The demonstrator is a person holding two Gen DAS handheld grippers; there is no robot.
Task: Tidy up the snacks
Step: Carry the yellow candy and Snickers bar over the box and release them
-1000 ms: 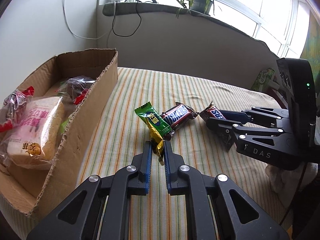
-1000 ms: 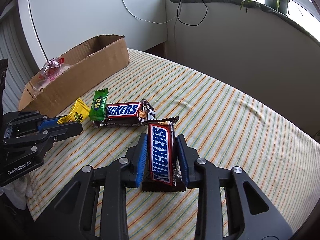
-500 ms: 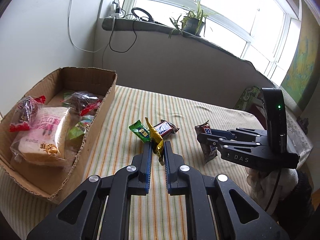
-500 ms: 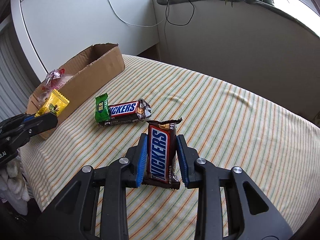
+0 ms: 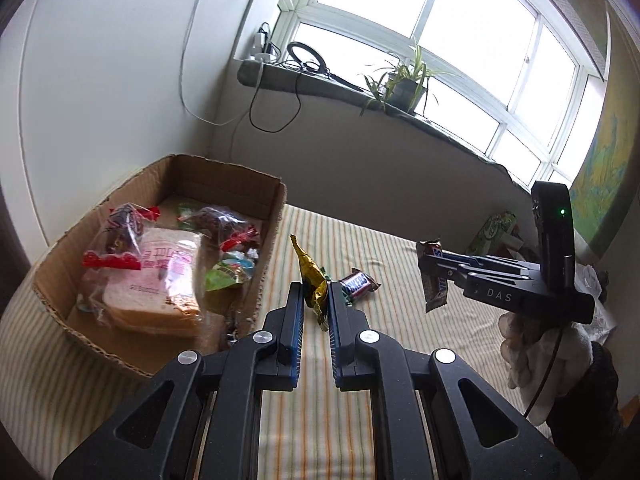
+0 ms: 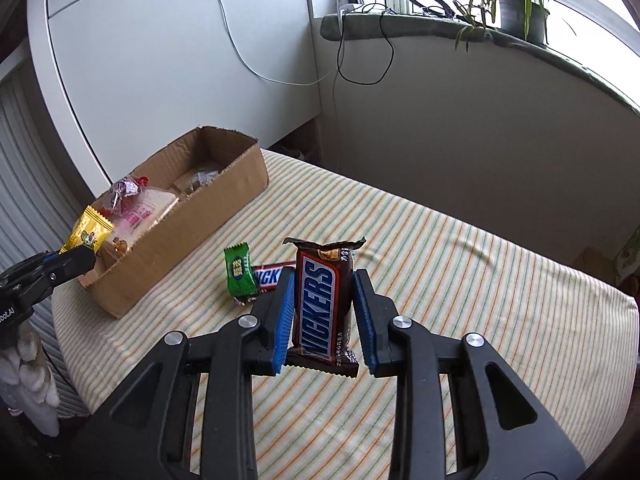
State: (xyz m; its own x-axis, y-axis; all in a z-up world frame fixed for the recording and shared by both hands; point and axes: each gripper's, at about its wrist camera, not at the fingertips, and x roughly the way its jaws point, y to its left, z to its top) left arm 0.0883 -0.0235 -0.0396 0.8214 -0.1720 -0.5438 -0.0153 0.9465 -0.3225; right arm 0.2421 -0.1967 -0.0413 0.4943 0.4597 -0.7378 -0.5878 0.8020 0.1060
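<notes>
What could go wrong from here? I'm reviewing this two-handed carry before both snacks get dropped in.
1. The left tool pinches the yellow candy only by its lower part, so it may slip short of the cardboard box.
2. The right tool holds the Snickers bar high above the striped tablecloth; an early release drops it outside.
3. Both tools heading for one box could collide.

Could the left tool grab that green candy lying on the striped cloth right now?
Probably not yet: the left tool is already shut on a yellow candy up by the cardboard box. The green candy itself lies uncovered.
</notes>
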